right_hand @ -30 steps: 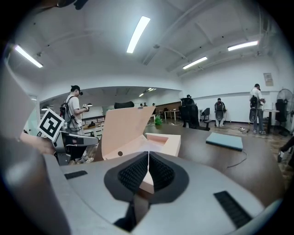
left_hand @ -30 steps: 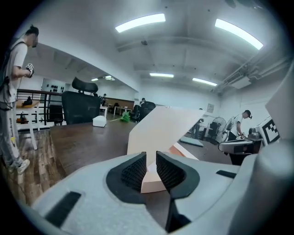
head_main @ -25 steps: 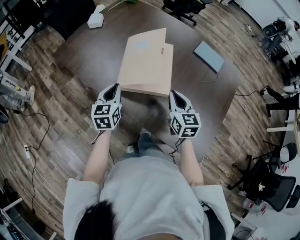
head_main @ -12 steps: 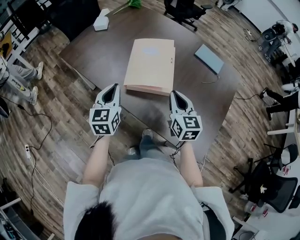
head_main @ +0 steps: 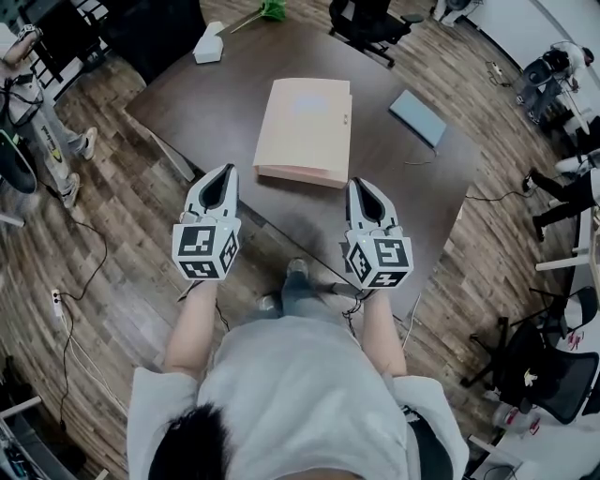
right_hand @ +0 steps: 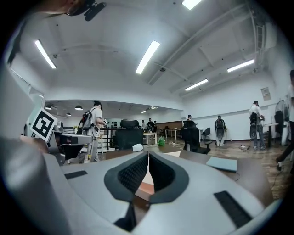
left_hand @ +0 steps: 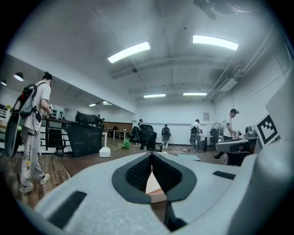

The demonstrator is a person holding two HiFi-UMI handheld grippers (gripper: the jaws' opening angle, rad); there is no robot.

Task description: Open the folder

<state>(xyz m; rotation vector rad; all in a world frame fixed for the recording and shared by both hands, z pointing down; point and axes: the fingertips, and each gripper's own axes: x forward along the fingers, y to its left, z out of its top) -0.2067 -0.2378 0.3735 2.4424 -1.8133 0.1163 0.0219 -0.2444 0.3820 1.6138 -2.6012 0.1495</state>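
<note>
A tan folder [head_main: 305,131] lies closed and flat on the dark brown table [head_main: 394,178], in the middle of the head view. My left gripper [head_main: 225,172] hovers shut just off the folder's near left corner. My right gripper [head_main: 361,184] is shut beside the near right corner. Neither touches the folder or holds anything. In the left gripper view the jaws [left_hand: 151,155] meet at the tip, with a sliver of folder [left_hand: 154,189] showing behind them. The right gripper [right_hand: 148,154] shows the same, with the folder [right_hand: 144,182] beyond it.
A grey-blue pad [head_main: 418,116] lies at the table's right, a white box [head_main: 208,44] and a green object [head_main: 272,9] at the far left corner. A black chair [head_main: 361,19] stands behind the table. A person [head_main: 37,122] stands on the floor at left.
The folder's cover looked slightly raised a second ago and now lies flat. Both grippers stayed shut and rose a little toward the head camera.
</note>
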